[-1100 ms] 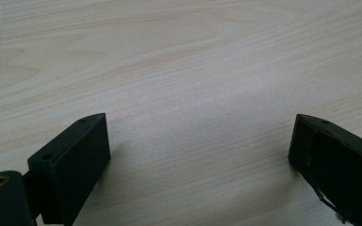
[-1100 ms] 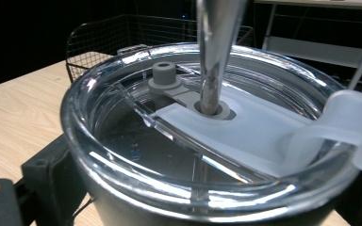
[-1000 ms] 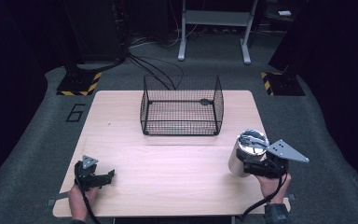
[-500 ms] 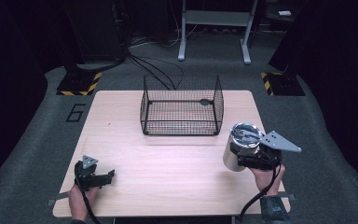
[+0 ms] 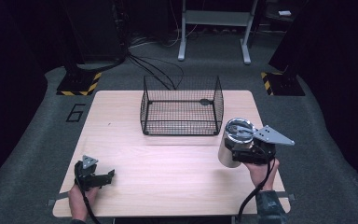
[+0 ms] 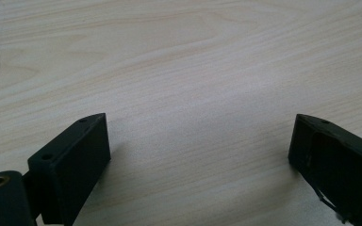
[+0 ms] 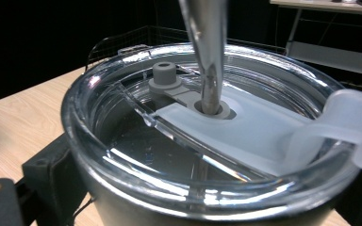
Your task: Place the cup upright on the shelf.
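The right tongs (image 5: pixel 235 151) clamp a steel tumbler (image 5: pixel 235 142), upright at the right of the surface (image 5: pixel 168 158), near the wire basket (image 5: pixel 182 107). Its clear lid (image 7: pixel 207 136) holds a metal straw (image 7: pixel 206 47). The left tongs (image 5: pixel 108 175) rest apart, holding nothing.

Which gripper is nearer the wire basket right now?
Right. The right gripper, shut on the steel tumbler, sits just off the wire basket's near right corner. The left gripper rests open at the table's near left, well short of it.
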Available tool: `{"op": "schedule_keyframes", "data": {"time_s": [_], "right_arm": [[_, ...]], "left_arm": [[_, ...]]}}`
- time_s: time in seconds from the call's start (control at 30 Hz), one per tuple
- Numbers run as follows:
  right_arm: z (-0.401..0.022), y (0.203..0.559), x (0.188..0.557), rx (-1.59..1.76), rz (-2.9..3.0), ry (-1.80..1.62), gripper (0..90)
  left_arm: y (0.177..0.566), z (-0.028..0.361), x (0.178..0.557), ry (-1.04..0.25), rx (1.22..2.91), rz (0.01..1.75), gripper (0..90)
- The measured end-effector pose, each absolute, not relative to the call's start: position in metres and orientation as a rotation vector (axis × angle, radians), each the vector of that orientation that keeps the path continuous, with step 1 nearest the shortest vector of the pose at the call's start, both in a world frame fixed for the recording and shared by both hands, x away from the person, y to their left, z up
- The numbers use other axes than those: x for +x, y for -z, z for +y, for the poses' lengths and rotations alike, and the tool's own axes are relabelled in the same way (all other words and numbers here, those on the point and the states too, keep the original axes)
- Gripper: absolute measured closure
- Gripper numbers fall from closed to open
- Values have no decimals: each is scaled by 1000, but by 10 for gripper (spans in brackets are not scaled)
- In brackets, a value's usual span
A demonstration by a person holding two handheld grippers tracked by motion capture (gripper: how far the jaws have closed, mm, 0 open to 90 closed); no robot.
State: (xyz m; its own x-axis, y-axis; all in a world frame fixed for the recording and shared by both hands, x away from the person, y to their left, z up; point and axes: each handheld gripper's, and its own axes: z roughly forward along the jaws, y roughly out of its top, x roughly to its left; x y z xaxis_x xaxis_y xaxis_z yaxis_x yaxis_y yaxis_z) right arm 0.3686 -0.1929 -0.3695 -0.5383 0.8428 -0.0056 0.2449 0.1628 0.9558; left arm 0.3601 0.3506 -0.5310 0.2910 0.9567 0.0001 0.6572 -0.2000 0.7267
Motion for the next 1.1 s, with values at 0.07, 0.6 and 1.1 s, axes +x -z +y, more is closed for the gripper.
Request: {"op": "schedule_keyframes", "data": {"time_s": [0.07, 0.6, 1.1], "right_arm": [[-190, 369, 372, 1023, 1892, -1388, 37], [-160, 355, 399, 989, 1932, -1407, 37], [-141, 341, 417, 963, 1956, -1450, 37]], "left_arm": [[531, 351, 360, -620, 1942, 1439, 61], [531, 351, 360, -620, 1942, 1438, 61], [532, 350, 360, -627, 1934, 1437, 62]]}}
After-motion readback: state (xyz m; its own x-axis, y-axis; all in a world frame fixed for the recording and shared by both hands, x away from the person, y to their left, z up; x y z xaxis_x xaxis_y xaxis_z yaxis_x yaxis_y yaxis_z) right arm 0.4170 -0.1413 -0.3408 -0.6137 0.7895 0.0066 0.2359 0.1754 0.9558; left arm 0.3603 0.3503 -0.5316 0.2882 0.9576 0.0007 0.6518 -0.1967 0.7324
